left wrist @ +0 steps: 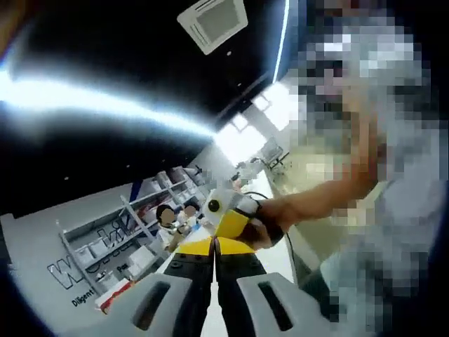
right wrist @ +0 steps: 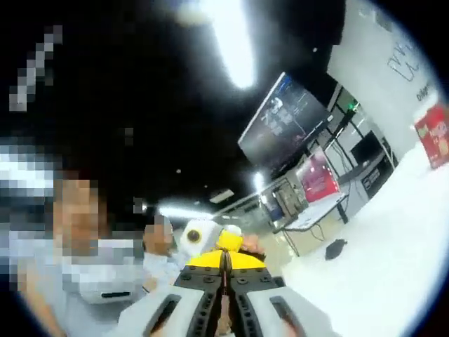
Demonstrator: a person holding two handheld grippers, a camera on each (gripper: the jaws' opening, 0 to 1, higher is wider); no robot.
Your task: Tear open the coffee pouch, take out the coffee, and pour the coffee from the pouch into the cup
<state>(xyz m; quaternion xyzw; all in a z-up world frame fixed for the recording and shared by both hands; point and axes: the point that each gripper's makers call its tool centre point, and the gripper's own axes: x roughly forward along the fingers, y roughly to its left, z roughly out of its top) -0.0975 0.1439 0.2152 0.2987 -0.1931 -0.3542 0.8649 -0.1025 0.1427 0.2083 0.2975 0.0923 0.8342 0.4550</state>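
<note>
A yellow coffee pouch (left wrist: 200, 246) is pinched between the two jaws of my left gripper (left wrist: 214, 255), which is shut on its edge. From the other side, my right gripper (right wrist: 224, 270) is shut on the same yellow pouch (right wrist: 210, 260), whose top edge shows just above the jaw tips. Both grippers face each other closely and point upward toward the ceiling. In the left gripper view the right gripper (left wrist: 235, 223) comes in held by a hand (left wrist: 270, 223). In the right gripper view the left gripper (right wrist: 228, 240) sits right behind the pouch.
White shelving with bins (left wrist: 126, 232) stands against a lettered wall (left wrist: 66, 270). A ceiling vent (left wrist: 212, 22) and strip lights (left wrist: 105, 105) are overhead. A dark screen (right wrist: 284, 123), a small table (right wrist: 316, 210) and a red poster (right wrist: 436, 137) stand to the right. A person stands close by.
</note>
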